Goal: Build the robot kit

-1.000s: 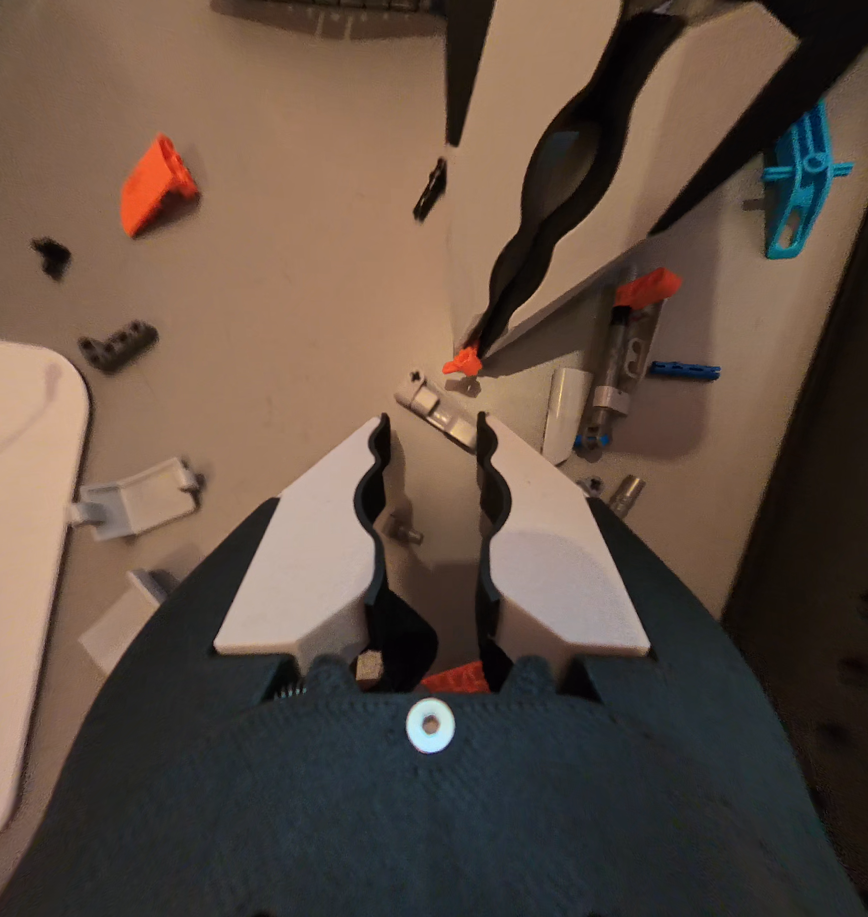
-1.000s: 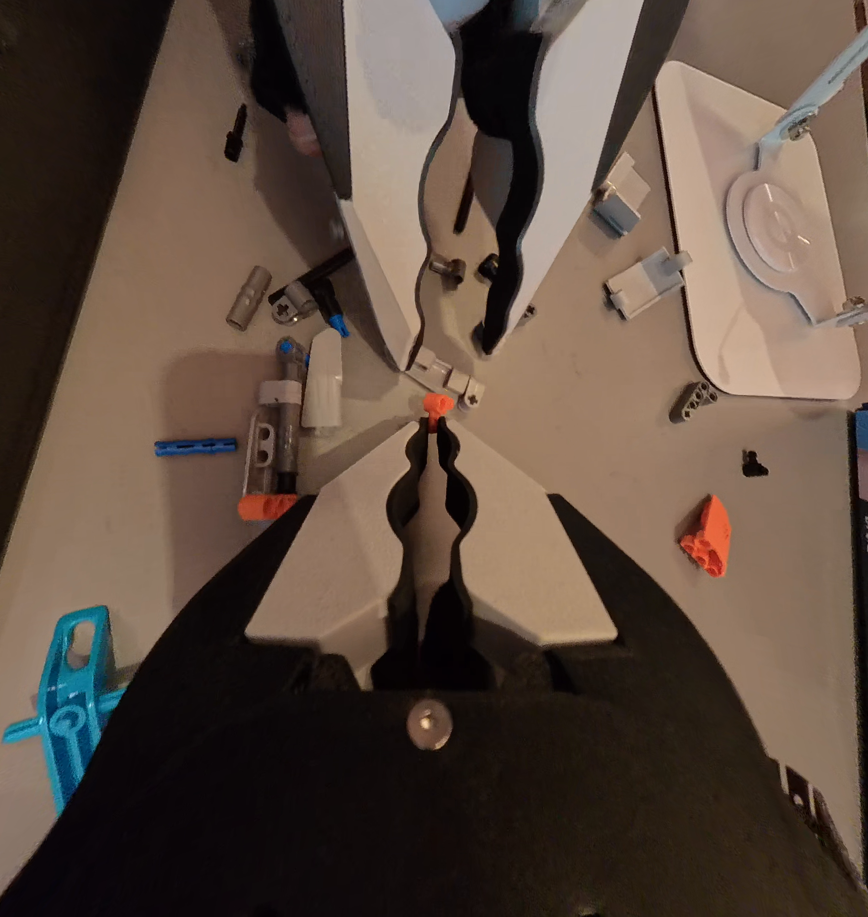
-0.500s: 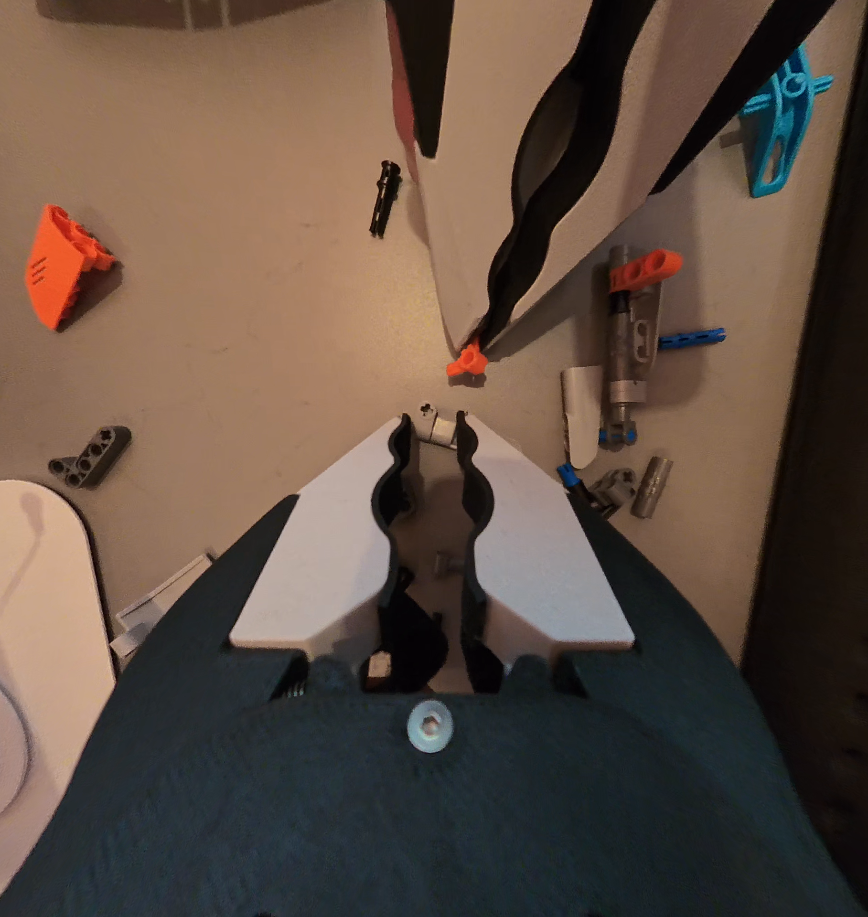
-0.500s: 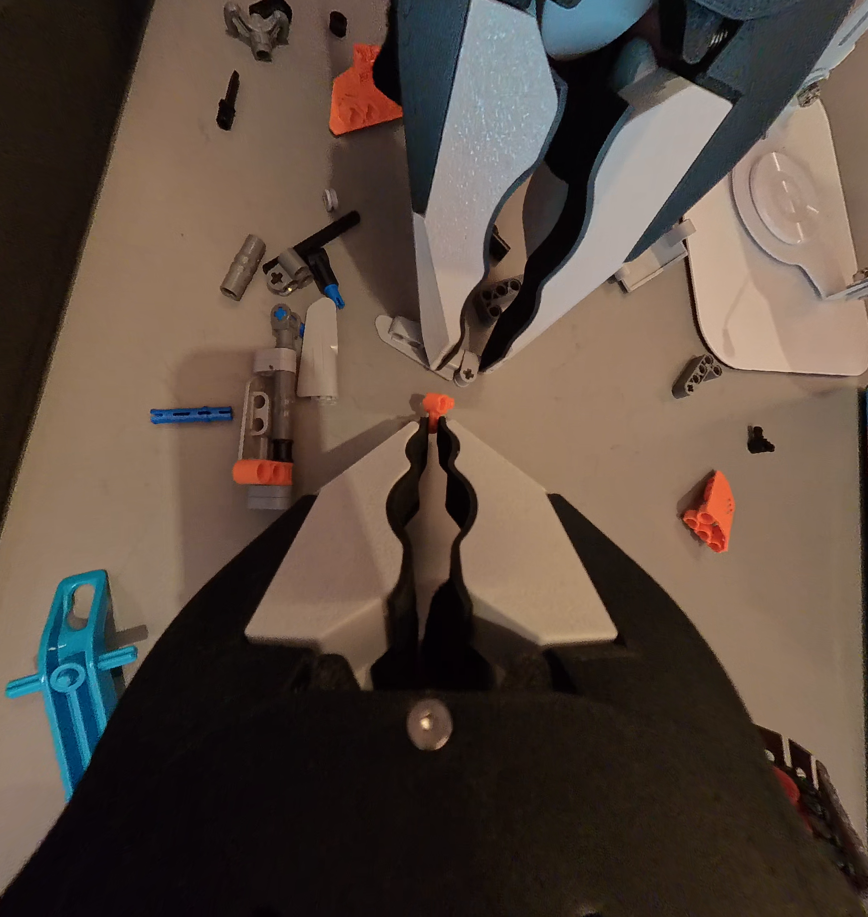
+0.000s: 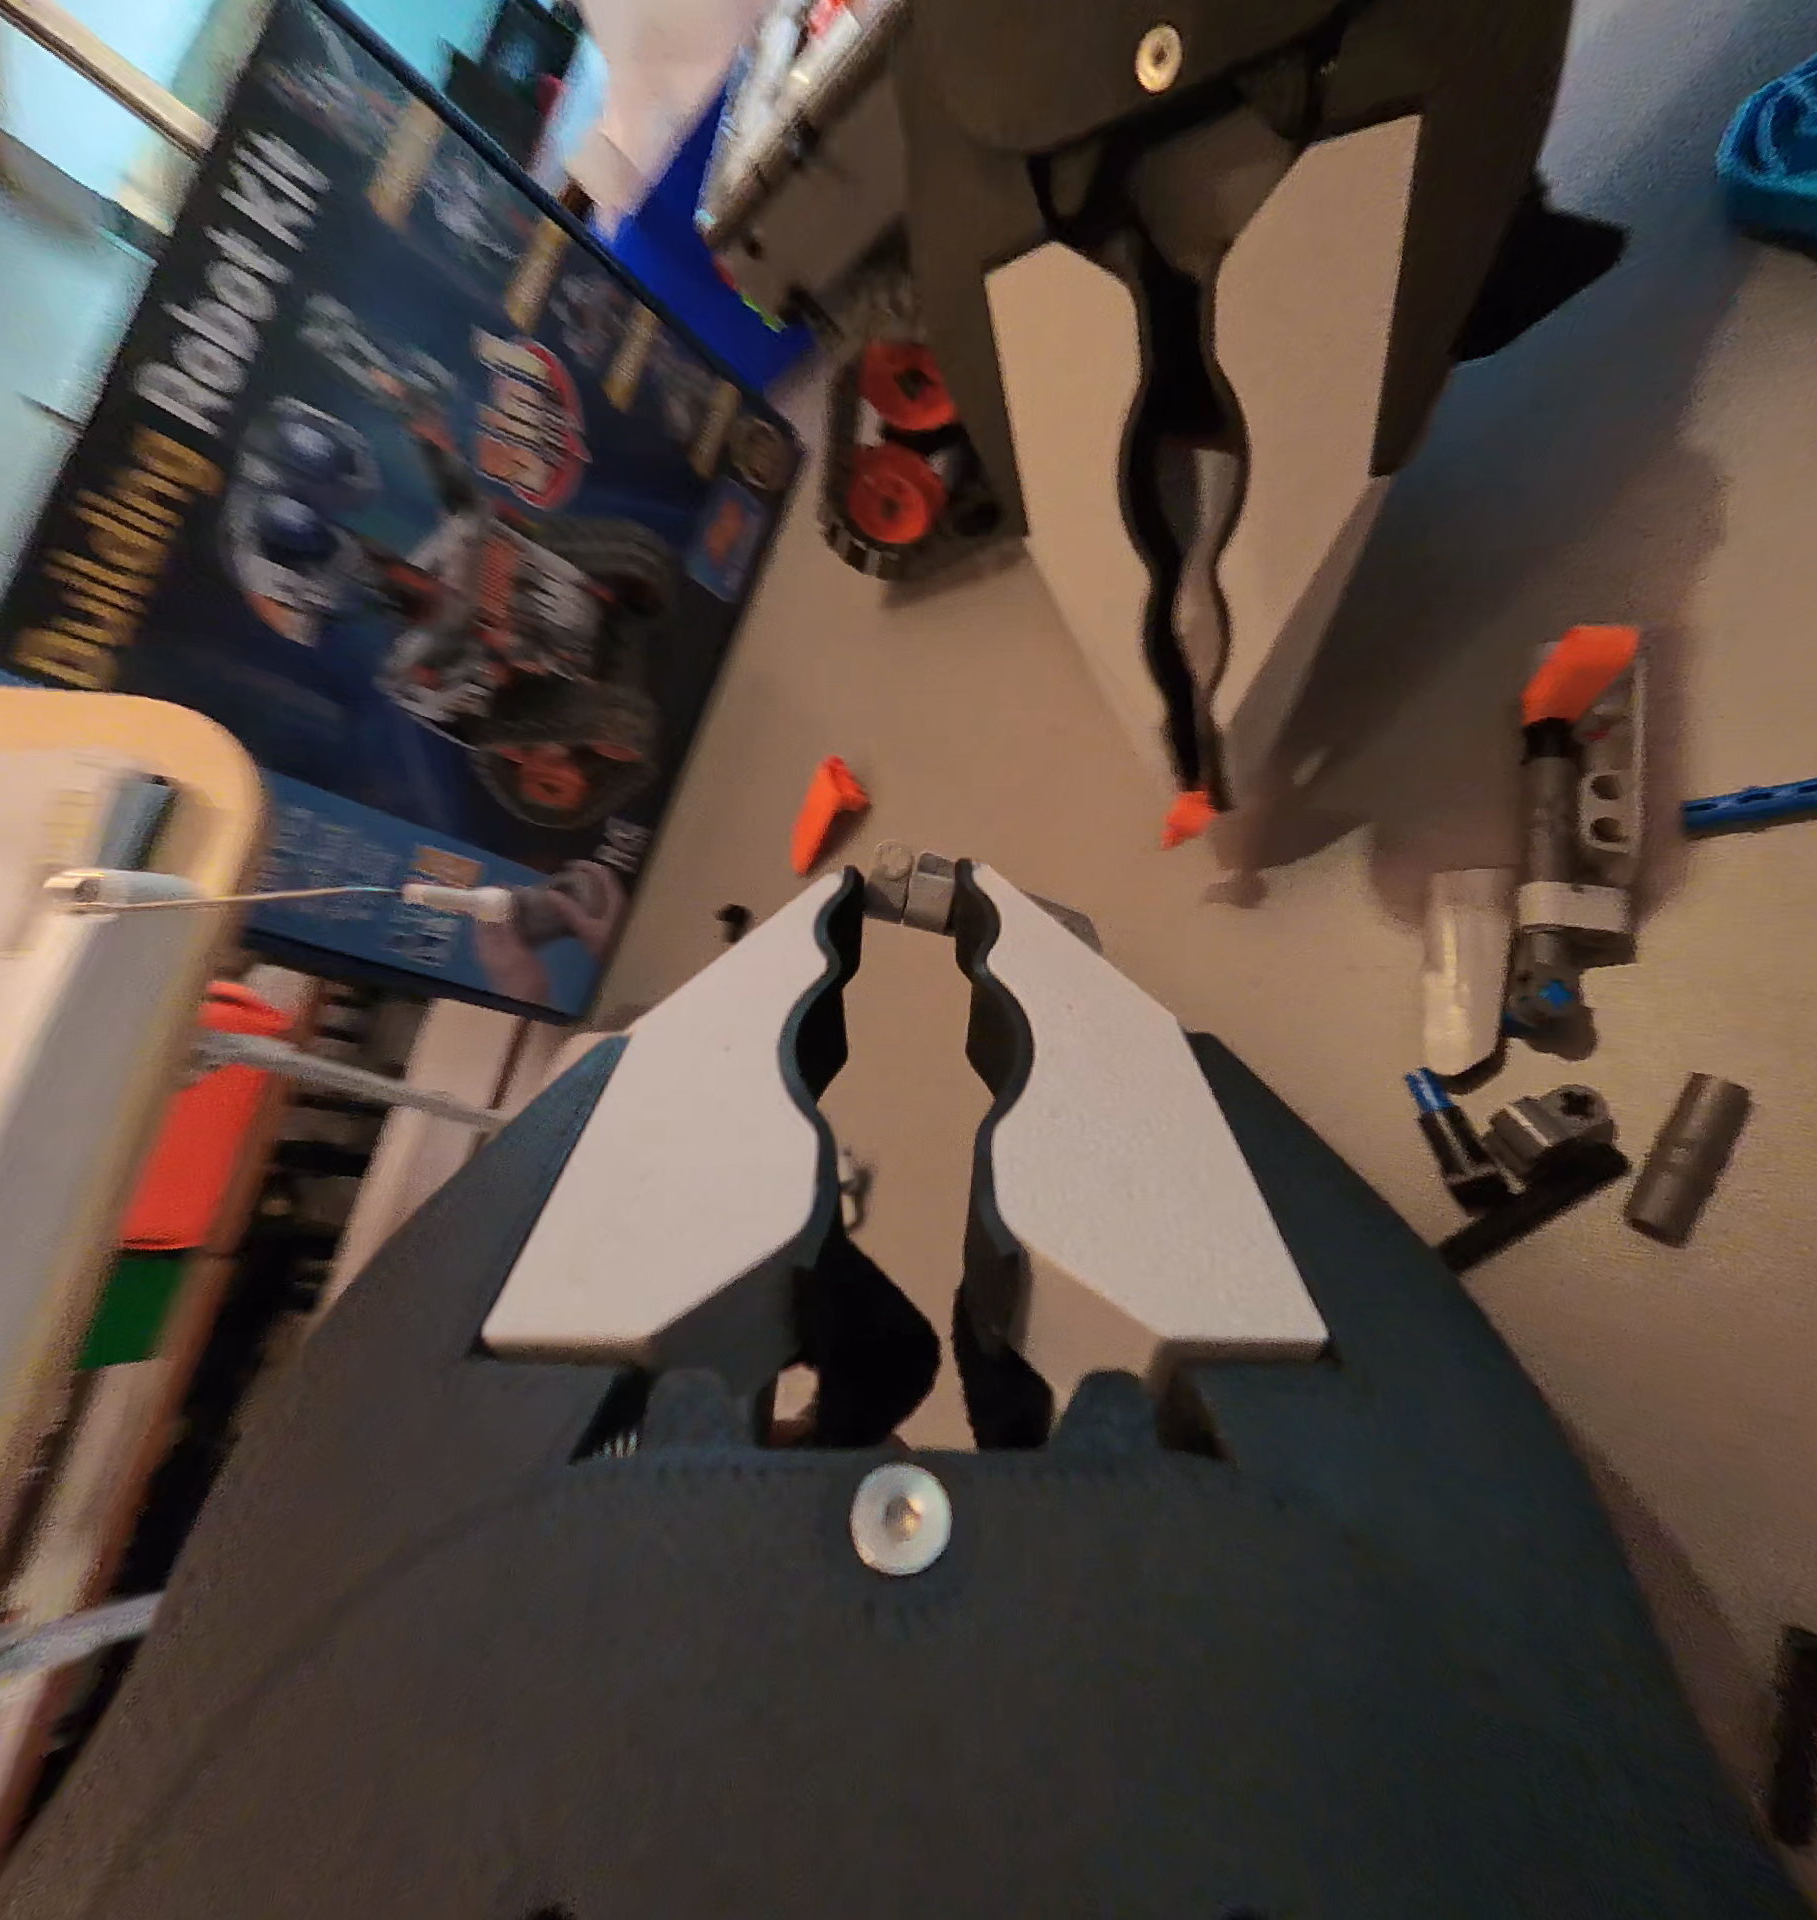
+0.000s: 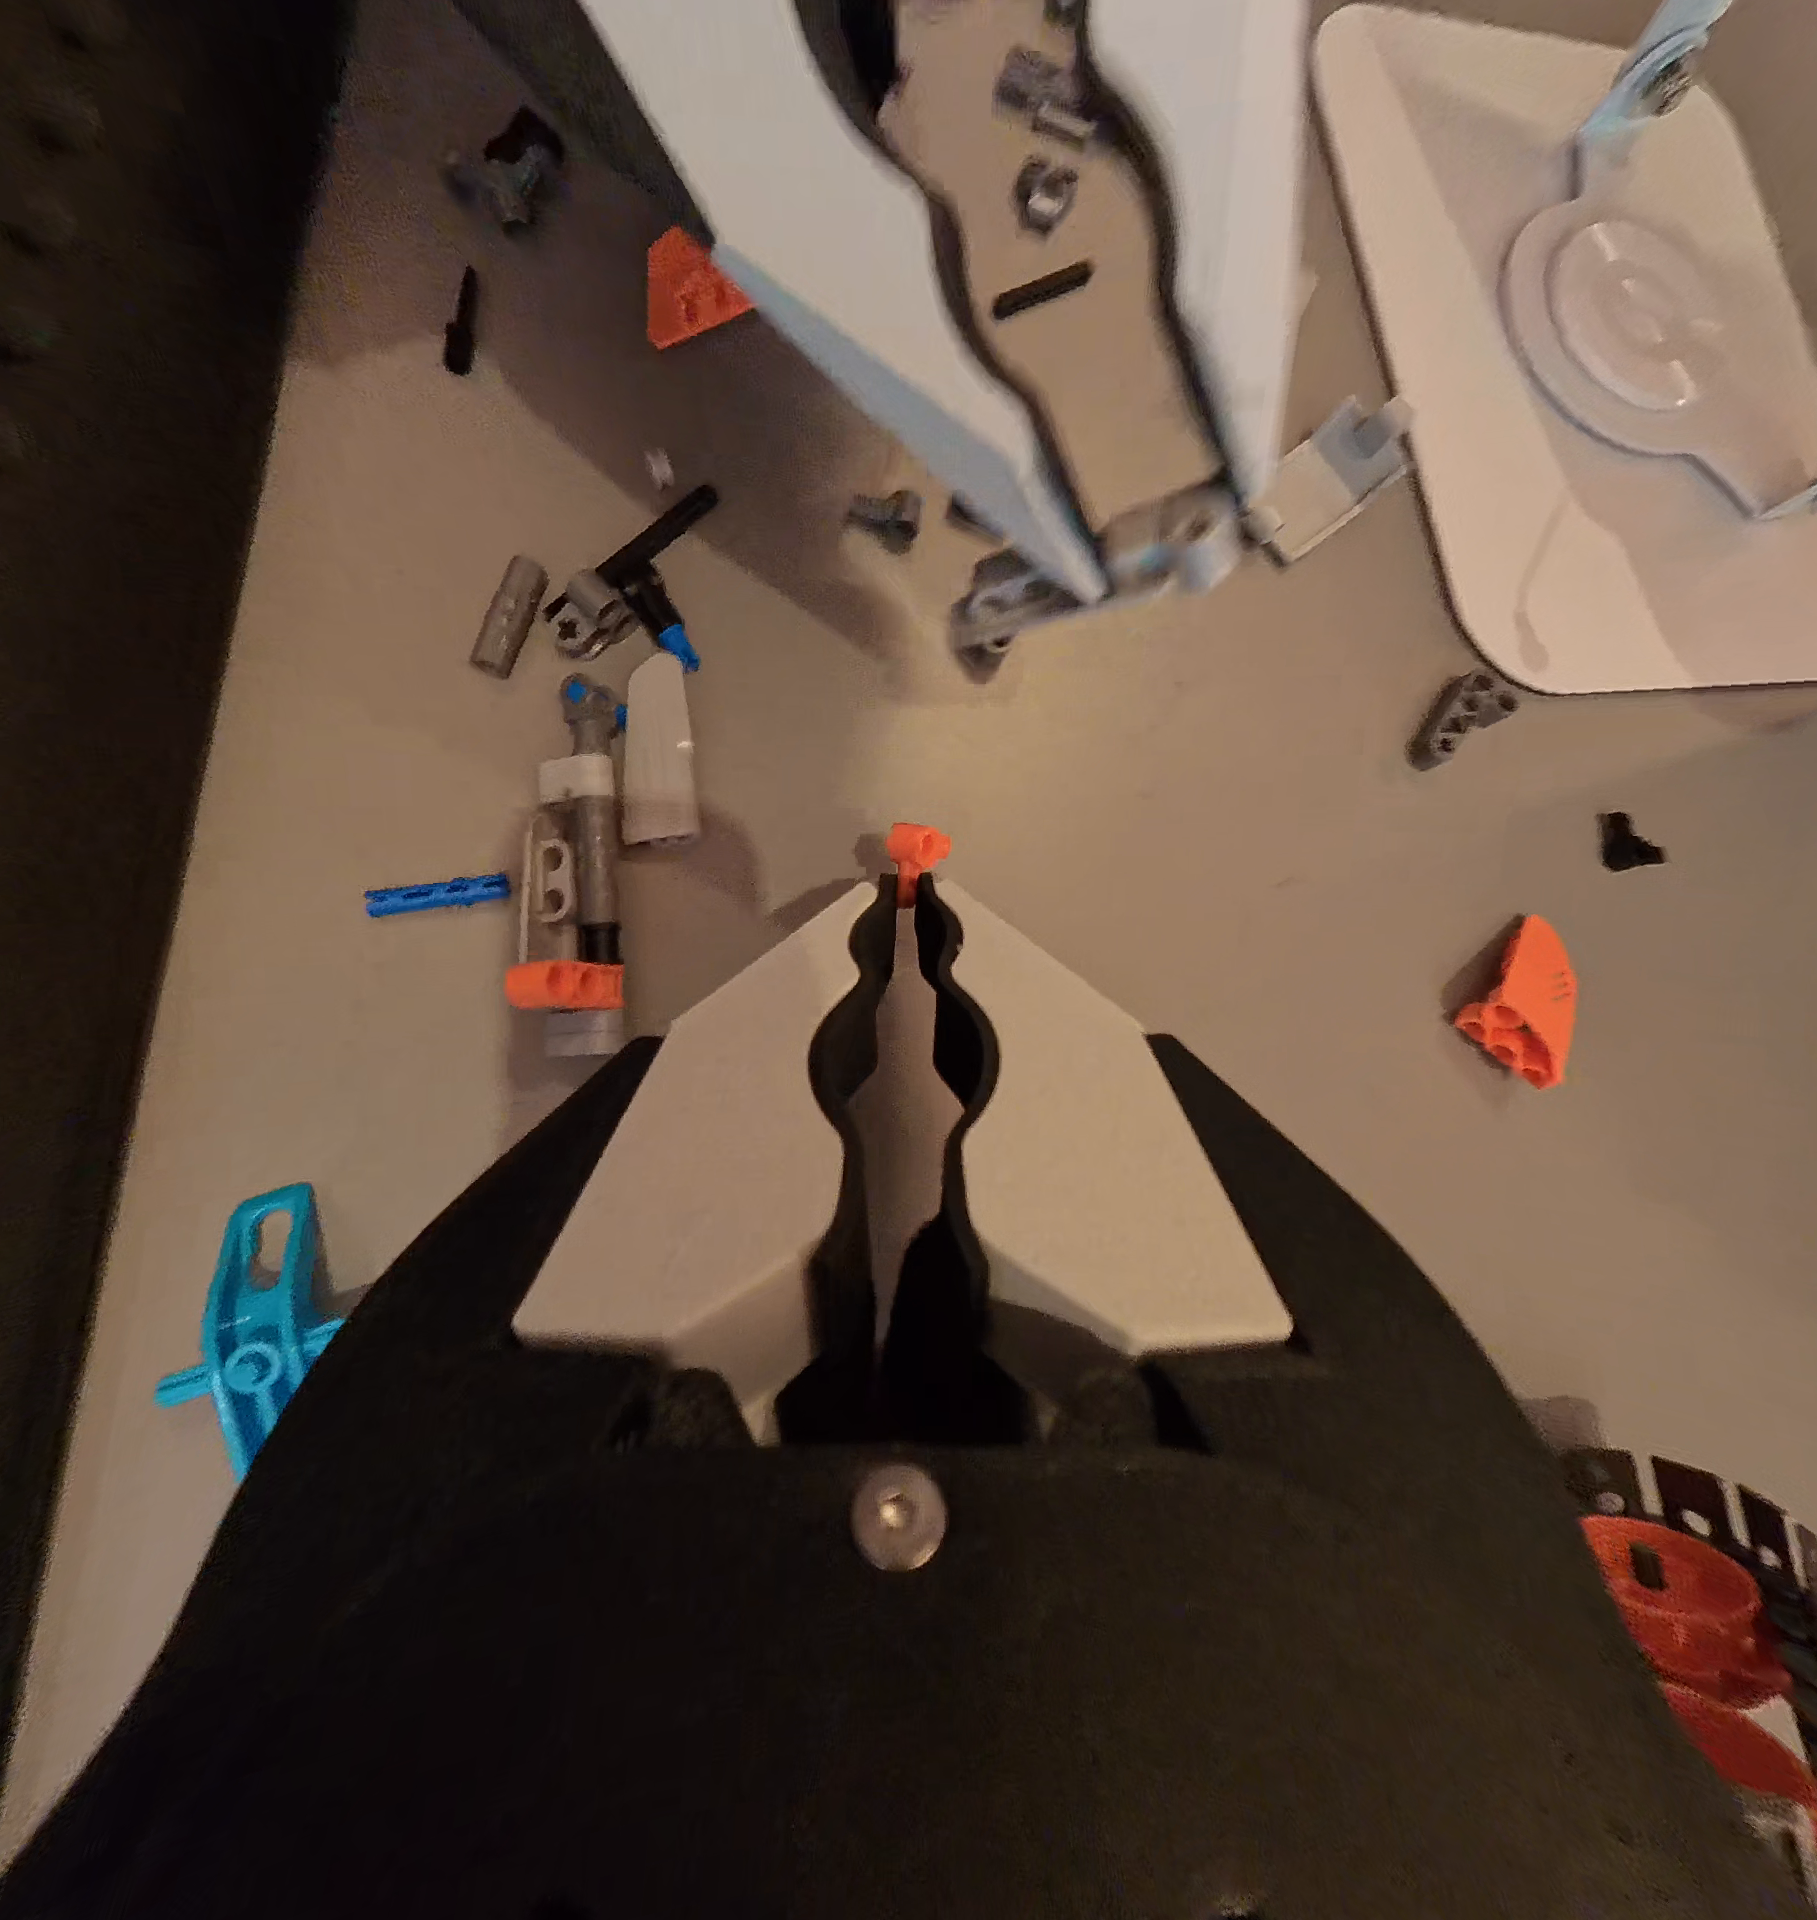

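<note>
The right gripper (image 6: 909, 894) pinches a tiny, light, rigid orange connector (image 6: 916, 844) at its jaw tips, while the left gripper (image 5: 909, 899) clasps a small stiff grey piece (image 5: 912, 896) likewise.

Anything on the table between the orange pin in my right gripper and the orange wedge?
No. In the right wrist view, the table between the orange pin and the orange wedge is bare.
</note>
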Action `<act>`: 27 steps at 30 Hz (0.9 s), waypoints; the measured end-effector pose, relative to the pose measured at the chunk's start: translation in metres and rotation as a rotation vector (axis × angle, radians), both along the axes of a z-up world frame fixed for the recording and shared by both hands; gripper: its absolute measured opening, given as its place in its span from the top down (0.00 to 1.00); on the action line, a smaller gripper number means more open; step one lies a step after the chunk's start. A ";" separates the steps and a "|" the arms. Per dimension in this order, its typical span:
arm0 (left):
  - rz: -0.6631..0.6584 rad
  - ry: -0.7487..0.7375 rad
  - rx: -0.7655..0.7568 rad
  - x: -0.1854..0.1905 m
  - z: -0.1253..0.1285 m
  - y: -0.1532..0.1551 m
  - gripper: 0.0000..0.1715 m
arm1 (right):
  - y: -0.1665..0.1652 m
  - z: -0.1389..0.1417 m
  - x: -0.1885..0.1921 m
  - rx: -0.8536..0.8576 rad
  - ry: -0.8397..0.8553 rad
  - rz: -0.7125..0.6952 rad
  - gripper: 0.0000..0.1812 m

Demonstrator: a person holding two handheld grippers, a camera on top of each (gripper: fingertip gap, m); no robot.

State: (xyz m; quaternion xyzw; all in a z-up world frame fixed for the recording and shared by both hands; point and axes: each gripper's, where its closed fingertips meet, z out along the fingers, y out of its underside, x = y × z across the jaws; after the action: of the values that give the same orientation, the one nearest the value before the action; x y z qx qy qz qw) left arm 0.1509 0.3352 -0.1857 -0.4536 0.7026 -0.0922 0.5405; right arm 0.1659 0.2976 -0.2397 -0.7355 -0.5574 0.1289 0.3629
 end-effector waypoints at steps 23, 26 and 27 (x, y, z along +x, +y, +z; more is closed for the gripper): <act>-0.047 -0.360 0.279 0.016 0.060 -0.026 0.91 | 0.011 0.066 -0.012 0.059 0.379 -0.073 0.90; -0.032 -0.367 0.312 0.016 0.064 -0.022 0.91 | 0.004 0.072 -0.016 0.006 0.428 -0.048 0.87; -0.038 -0.369 0.300 0.016 0.063 -0.024 0.91 | 0.004 0.076 -0.016 0.005 0.451 -0.051 0.87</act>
State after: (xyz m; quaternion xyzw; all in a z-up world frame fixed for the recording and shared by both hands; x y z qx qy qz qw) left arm 0.1671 0.3111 -0.1224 -0.3301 0.6061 -0.0783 0.7194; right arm 0.1500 0.3017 -0.1635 -0.7009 -0.4437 0.2795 0.4835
